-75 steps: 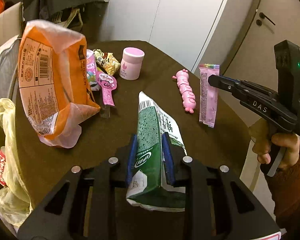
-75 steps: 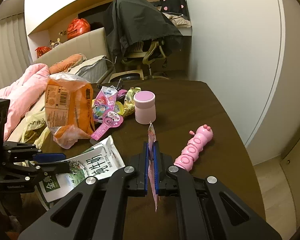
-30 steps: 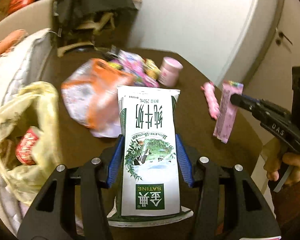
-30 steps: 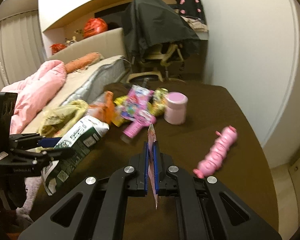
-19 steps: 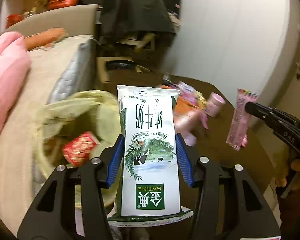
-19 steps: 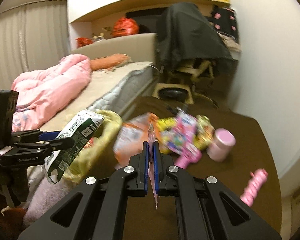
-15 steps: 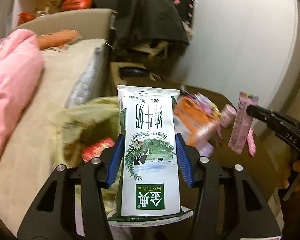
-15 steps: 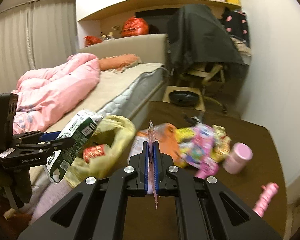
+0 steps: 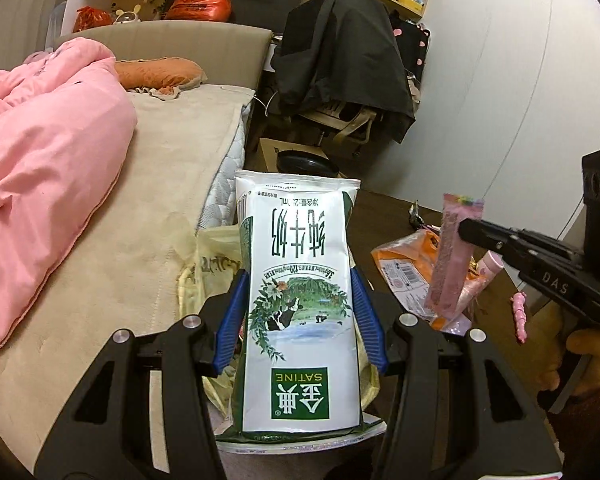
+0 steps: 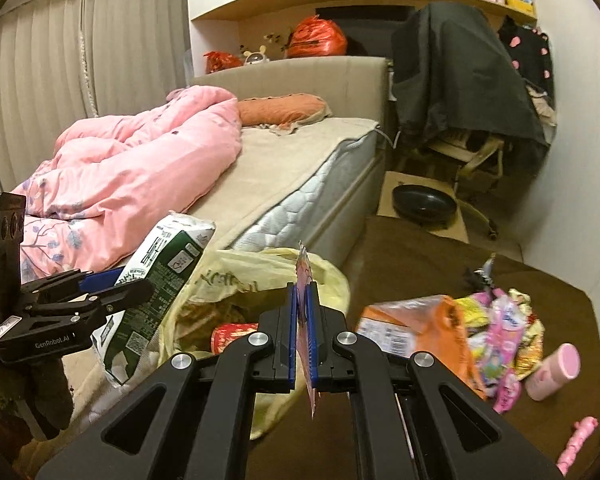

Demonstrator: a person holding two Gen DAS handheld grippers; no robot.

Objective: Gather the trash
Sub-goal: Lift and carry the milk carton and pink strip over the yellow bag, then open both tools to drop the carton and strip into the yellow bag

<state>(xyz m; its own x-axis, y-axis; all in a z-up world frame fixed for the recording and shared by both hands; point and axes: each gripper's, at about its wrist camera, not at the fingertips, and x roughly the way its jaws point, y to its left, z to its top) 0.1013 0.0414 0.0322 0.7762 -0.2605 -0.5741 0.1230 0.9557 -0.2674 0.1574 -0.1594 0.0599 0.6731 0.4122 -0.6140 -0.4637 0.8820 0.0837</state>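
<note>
My left gripper [image 9: 298, 320] is shut on a green and white milk pouch [image 9: 300, 280], held up in the air; it also shows in the right wrist view [image 10: 156, 280]. My right gripper [image 10: 304, 316] is shut on a thin pink wrapper [image 10: 306, 308], seen edge-on; in the left wrist view the wrapper [image 9: 452, 264] hangs from the right gripper's jaws. A yellow plastic trash bag [image 10: 260, 280] sits open below and between the two grippers, with a red packet [image 10: 230, 334] inside. In the left wrist view the bag [image 9: 208, 256] is partly hidden behind the pouch.
The brown table [image 10: 420, 256] holds an orange bag [image 10: 416, 332], a heap of coloured wrappers [image 10: 504, 320], a pink jar [image 10: 552, 372] and a pink caterpillar toy [image 10: 578, 444]. A bed [image 10: 284, 172] with a pink duvet [image 10: 132, 168] lies left. A draped chair [image 10: 460, 92] stands behind.
Both grippers have swung left from the table toward the bed, carrying the pouch and the wrapper. The yellow bag now lies under them, and the table items have slid to the right.
</note>
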